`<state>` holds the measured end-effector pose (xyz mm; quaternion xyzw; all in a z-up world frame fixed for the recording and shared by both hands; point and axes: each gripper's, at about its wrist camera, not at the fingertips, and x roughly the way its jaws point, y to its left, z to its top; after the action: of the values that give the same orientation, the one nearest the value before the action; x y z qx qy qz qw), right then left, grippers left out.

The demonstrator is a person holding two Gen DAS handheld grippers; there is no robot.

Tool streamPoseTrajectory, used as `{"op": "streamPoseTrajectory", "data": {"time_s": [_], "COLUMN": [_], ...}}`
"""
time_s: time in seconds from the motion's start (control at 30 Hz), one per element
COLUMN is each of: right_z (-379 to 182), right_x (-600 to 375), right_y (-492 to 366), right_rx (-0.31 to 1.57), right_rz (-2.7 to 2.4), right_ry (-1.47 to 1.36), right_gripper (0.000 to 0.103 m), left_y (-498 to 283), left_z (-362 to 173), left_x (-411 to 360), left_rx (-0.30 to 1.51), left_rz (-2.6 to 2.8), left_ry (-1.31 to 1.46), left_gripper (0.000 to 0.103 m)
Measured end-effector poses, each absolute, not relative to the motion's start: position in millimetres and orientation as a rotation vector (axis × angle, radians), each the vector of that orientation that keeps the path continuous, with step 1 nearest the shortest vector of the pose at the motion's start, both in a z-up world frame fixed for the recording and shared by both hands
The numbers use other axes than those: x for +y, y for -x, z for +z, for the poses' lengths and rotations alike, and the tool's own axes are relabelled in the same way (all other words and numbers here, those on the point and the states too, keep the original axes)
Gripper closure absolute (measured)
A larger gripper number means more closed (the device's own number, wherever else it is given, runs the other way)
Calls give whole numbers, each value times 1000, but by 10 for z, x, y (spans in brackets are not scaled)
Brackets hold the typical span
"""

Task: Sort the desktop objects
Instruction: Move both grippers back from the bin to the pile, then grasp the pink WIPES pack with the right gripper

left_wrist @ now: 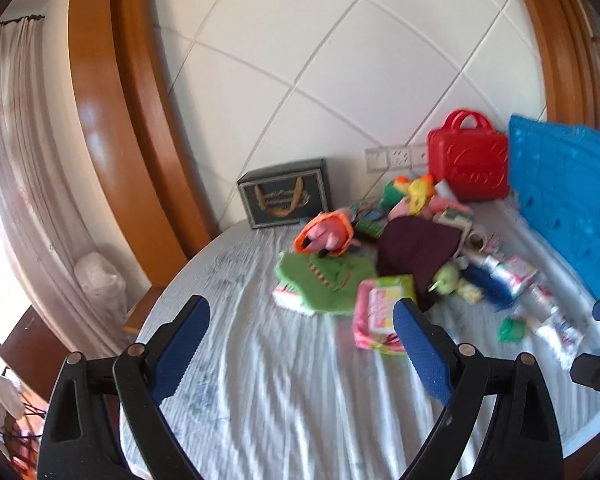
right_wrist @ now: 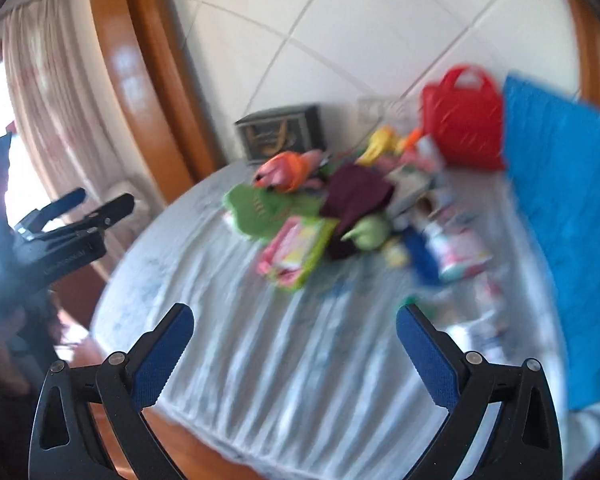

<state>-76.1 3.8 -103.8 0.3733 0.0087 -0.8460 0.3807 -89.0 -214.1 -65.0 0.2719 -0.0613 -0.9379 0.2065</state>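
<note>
Left hand-held gripper [left_wrist: 302, 322]: released, blue pads spread wide, nothing between them, raised over the near part of the table [left_wrist: 260, 360]. Right hand-held gripper [right_wrist: 296, 326]: likewise released and bare, also above the near cloth; view badly blurred. Heap of objects toward the far right of the table, well apart from both grippers: green felt piece [left_wrist: 324, 280] with an orange-and-pink toy [left_wrist: 326, 234] just behind it, pink-and-green packet [left_wrist: 380, 312] nearest the left gripper, dark maroon cloth [left_wrist: 416, 254] in the middle, small green plush [left_wrist: 446, 278] touching its edge. Red case [left_wrist: 468, 160] upright against the wall, blue board [left_wrist: 568, 208] leaning beside it on the right. Dark box [left_wrist: 286, 198] alone at the far left edge.
</note>
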Motion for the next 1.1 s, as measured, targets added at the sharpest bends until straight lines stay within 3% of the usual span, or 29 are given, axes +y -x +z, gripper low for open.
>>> {"op": "streamPoseTrajectory", "data": {"time_s": [0.1,0.37,0.63,1.1], "right_z": [-1239,-2217,-2745,-2921], "right_x": [-379,-1438,-1958,-2445], "right_y": [1089,2391,2725,2685], "right_rx": [76,-51,-9,398], "right_rz": [-2147,-2136,-2180,-2195], "right_ry": [-1002,-1360,-1505,-1503], "right_gripper": [0,0,0,3], "left_y": [1000,1434,1826,2195], "left_z": [-731,-859,-1205,-1499], "left_x": [-2413,-3053,-3478,-3563], "left_rx": [-119,-184,-150,-132], "left_rz": [-2627,-2663,-2691,-2752], "left_ry": [-760,-799,-942,-1037], "left_gripper": [9,9,9,9]}}
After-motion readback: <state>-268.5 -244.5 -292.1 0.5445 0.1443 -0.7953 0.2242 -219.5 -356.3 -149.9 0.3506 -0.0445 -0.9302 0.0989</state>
